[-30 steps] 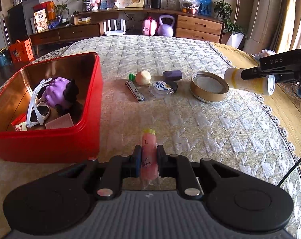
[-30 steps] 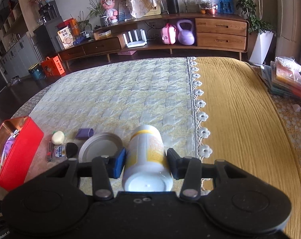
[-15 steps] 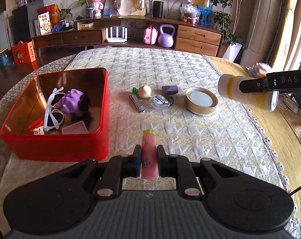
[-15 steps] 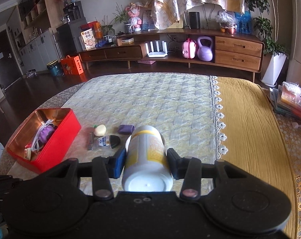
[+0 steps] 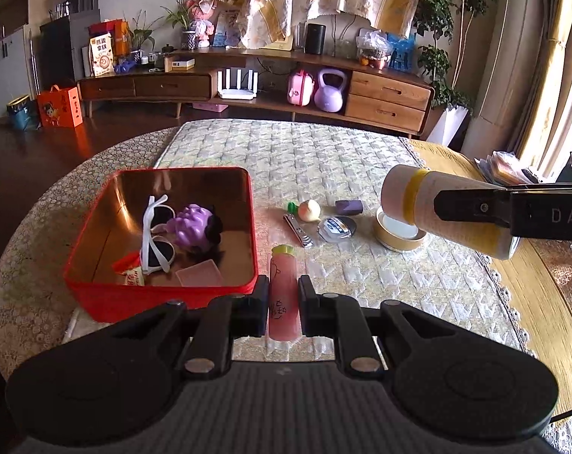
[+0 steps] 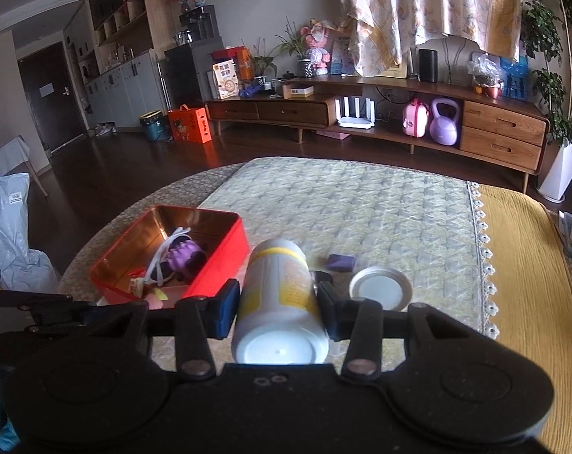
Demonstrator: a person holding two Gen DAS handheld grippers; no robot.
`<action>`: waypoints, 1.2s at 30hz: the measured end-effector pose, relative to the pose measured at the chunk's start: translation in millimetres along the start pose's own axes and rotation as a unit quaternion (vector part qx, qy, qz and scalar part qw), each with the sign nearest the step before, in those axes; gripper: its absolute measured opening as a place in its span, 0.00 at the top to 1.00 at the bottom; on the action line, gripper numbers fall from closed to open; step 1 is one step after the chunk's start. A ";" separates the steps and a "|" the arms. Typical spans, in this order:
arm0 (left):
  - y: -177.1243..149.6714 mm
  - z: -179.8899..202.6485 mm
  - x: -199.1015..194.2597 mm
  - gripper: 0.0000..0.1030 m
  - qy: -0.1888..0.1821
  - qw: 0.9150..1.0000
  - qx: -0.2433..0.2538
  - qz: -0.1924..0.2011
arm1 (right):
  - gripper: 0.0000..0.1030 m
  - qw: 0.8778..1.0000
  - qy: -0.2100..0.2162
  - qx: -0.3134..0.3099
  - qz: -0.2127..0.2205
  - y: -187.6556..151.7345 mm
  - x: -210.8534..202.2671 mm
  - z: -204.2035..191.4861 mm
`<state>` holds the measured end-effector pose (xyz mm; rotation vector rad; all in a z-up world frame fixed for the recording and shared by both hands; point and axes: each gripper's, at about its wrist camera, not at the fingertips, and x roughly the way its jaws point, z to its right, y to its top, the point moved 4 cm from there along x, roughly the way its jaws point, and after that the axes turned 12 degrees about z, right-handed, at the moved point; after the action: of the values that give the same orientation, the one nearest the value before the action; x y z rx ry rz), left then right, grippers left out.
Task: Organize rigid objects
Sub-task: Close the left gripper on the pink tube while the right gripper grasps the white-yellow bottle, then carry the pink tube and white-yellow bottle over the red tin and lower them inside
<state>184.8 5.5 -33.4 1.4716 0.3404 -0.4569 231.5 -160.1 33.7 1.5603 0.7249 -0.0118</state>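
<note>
My left gripper [image 5: 282, 304] is shut on a pink tube with a yellow cap [image 5: 283, 291], held above the table beside the near right corner of the red tin box [image 5: 96, 295]. The box holds white sunglasses [image 5: 153, 234], a purple toy [image 5: 193, 223] and small packets. My right gripper [image 6: 276, 297] is shut on a white bottle with a yellow band [image 6: 278, 295], held in the air to the right of the box [image 6: 217, 261]. In the left wrist view the bottle [image 5: 429, 208] hangs over the round tin lid [image 5: 397, 236].
On the quilted cloth to the right of the box lie a nail clipper [image 5: 297, 229], a small cream ball [image 5: 309, 210], a purple block [image 5: 348, 207], a round compact [image 5: 337, 228] and the lid [image 6: 380, 287]. A stack of items [image 5: 509, 164] sits at the far right edge.
Both grippers have risen and pulled back, each keeping its object. The right gripper has swung left toward the red box, carrying the bottle over the round lid.
</note>
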 end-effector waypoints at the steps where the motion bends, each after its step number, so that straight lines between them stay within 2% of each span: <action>1: 3.1 -3.4 -2.6 0.85 0.002 1.000 0.001 0.003 | 0.57 1.000 0.005 -0.003 0.003 1.6 -0.7 -6.0; 6: 15.0 -25.2 -10.4 0.85 0.014 1.000 -0.005 0.011 | 0.57 1.000 0.023 -0.015 0.009 8.6 3.3 -35.0; 17: 18.2 -86.5 -5.3 0.85 0.058 0.998 -0.028 0.002 | 0.57 0.999 0.043 -0.031 0.006 11.2 31.1 -80.9; 24: 17.3 -116.4 14.2 0.85 0.082 0.996 -0.029 -0.012 | 0.57 0.999 0.033 -0.041 0.003 7.9 63.1 -94.5; 36: 22.7 -126.0 68.6 0.85 0.078 0.996 -0.008 -0.042 | 0.57 0.998 0.019 -0.057 -0.025 7.9 137.7 -98.9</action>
<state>262.6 125.8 -56.9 1.4846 0.5316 -0.4061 304.1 -11.1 -2.8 1.4364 0.7800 0.0221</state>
